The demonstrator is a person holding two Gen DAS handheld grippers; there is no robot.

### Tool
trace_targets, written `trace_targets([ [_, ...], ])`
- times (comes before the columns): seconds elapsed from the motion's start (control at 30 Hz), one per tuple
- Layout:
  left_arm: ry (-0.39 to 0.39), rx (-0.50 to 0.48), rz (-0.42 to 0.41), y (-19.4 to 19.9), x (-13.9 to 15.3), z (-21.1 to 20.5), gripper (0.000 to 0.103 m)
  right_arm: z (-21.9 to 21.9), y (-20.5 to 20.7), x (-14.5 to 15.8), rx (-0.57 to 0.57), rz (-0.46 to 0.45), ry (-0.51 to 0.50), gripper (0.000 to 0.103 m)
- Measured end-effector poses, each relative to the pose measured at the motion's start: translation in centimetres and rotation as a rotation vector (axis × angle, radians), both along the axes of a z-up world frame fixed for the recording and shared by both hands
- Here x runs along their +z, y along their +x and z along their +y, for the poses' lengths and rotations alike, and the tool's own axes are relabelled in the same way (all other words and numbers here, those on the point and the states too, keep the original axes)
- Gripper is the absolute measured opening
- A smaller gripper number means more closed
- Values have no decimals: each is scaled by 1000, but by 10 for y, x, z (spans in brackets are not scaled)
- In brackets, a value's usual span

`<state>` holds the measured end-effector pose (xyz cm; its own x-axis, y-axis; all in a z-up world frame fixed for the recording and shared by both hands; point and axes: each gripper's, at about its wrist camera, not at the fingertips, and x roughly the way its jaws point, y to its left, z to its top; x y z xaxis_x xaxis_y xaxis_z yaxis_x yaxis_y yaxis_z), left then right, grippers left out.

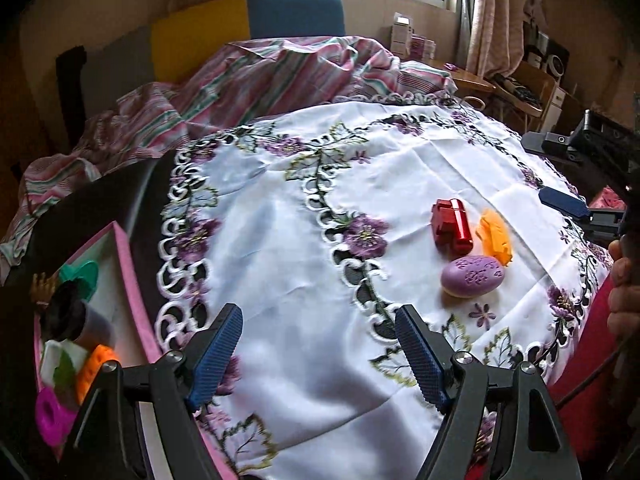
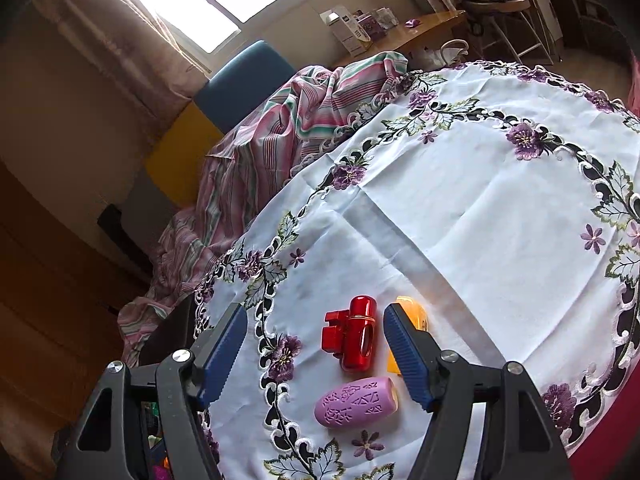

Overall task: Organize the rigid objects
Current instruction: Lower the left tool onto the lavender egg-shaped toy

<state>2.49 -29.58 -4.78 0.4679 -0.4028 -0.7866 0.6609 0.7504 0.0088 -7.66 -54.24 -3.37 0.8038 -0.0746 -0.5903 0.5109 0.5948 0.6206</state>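
A red plastic piece [image 1: 452, 227] [image 2: 354, 334], an orange piece [image 1: 495, 236] [image 2: 414, 318] and a purple patterned oval [image 1: 472, 276] [image 2: 356, 402] lie together on the white embroidered tablecloth [image 1: 312, 216] [image 2: 480, 216]. My left gripper [image 1: 320, 350] is open and empty, hovering over the cloth to the left of them. My right gripper [image 2: 314, 350] is open and empty above them, with the red piece between its fingers in view; it shows at the right edge of the left wrist view [image 1: 564, 200].
A pink-rimmed tray [image 1: 128, 280] at the table's left holds several small items: a teal piece [image 1: 82, 276], a dark cylinder [image 1: 70, 316], an orange piece [image 1: 94, 368] and a magenta piece [image 1: 50, 414]. Striped bedding [image 1: 260, 76] lies behind the table.
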Motion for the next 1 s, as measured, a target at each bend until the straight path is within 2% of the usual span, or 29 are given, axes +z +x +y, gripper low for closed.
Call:
trace_targets([
  [0.23,-22,-63,75,3,-5,-25,71,-4,-7,0,-34,-25,17,72],
  [0.43,-50,-132,131,1,-7,-53,70,-7,-9,-2,-42,-40,46,72],
  [0.53,-47,-173,167,-4,-12,-68,72,-6,-8,-2,-34,-44,43,72],
  [0.6,-48,-204,196,-10,-16,-82,78,-6,-8,-2,-31,-46,45,72],
  [0.7,-24,-220,220,-17,-25,-100,79,-7,-9,-2,-29,-55,52,72],
  [0.8,-15,-220,252,-19,-32,-117,80,-7,-8,-3,-23,-56,55,72],
  [1.0,13,-195,264,-21,-41,-140,86,-7,-8,-3,-20,-62,60,72],
])
